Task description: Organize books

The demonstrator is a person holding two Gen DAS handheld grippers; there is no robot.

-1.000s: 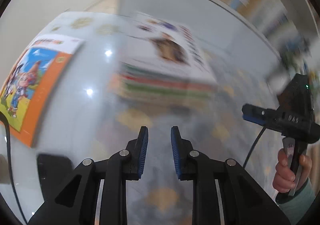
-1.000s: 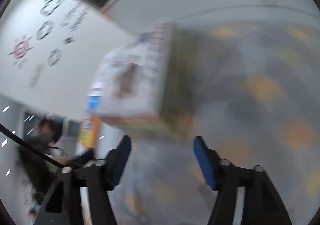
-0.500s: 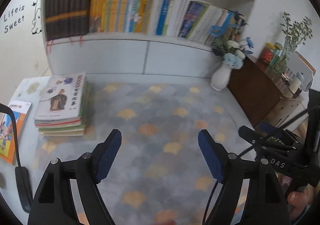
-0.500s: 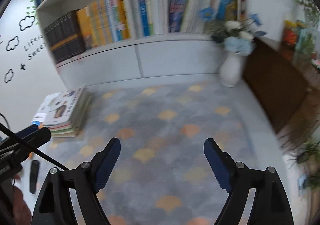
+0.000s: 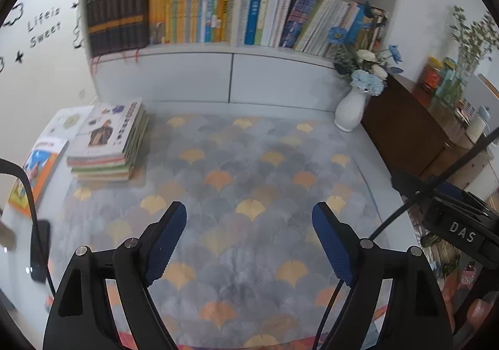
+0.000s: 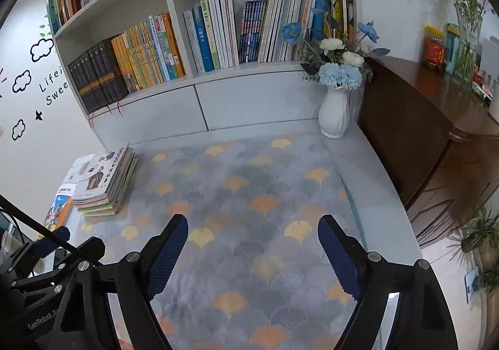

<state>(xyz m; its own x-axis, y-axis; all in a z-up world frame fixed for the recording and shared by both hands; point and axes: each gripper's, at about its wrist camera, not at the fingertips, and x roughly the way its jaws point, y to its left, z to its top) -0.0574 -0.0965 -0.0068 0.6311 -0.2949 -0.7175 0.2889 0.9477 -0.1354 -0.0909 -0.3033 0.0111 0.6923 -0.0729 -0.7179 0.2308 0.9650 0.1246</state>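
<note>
Our left gripper (image 5: 249,216) is opening, nothing between its pads. Our right gripper (image 6: 253,230) hangs wide and empty above the rug (image 6: 249,194), well apart from the book stack (image 6: 104,181).

Left wrist: high over the rug (image 5: 249,169), angled down toward the bookshelf (image 5: 237,47).
Right wrist: alongside, same facing.
Shared: rug, bookshelf, book stack (image 6: 106,181), vase (image 6: 333,116).
</note>
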